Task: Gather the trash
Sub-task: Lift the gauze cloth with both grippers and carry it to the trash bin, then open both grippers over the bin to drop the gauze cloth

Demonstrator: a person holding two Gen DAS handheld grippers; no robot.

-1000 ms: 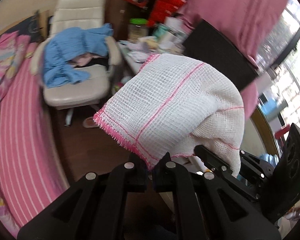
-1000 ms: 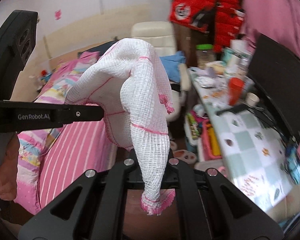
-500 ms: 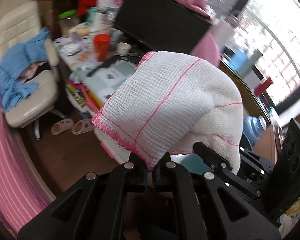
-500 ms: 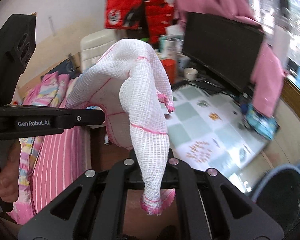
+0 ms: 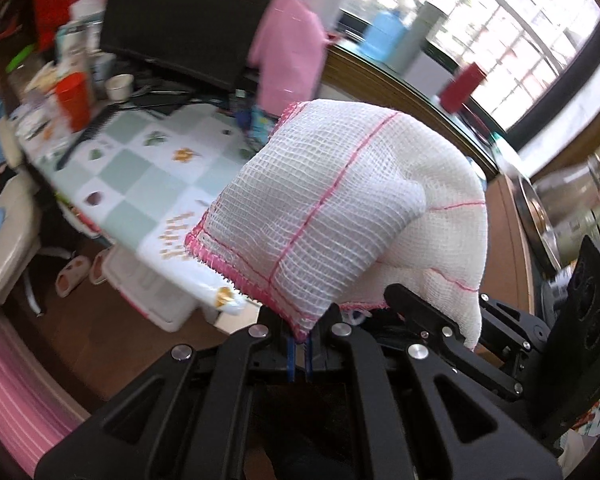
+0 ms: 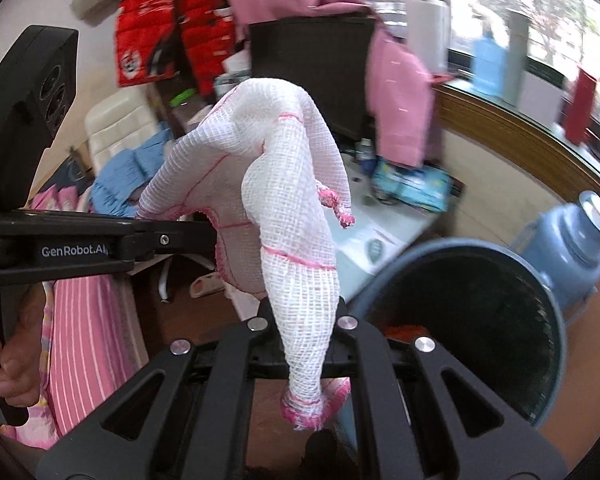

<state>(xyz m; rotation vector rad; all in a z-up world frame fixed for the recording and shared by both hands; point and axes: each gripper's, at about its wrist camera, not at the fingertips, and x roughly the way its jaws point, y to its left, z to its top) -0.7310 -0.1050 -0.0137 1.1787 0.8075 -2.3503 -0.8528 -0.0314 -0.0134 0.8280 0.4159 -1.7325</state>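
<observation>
Left wrist view: my left tongs point(image 5: 300, 330) are pinched shut on one corner of the cloth point(image 5: 340, 208); my right tongs point(image 5: 404, 304) clamp the far corner, coming in from the right side. Cloth is held up in the air betw. the two, bulging upward in a dome. Its long axis runs from left tongs up and over to the right tongs.

Right wrist view: right tongs point(image 6: 304, 328) closed on a twisted tail of the cloth point(image 6: 276, 168), w/ the frayed pink end hanging below the jaws. Left tongs point(image 6: 204, 236) reach in from the left and hold the other corner.

Bin point(image 6: 548, 304), dark blue, round, open top, sits just right of the cloth and lower. Sth orange-red lies inside; can't tell what. A blue water jug point(image 6: 568, 240) stands just behind the bin. Past the cloth: table point(image 5: 148, 184) w/ green-white check cover, monitor point(image 5: 188, 16), red cup point(image 5: 74, 100). Wood floor under it, slippers point(image 5: 80, 274) beside.

Cloth: white open-weave mesh, thin pink grid lines, pink stitched edge.
</observation>
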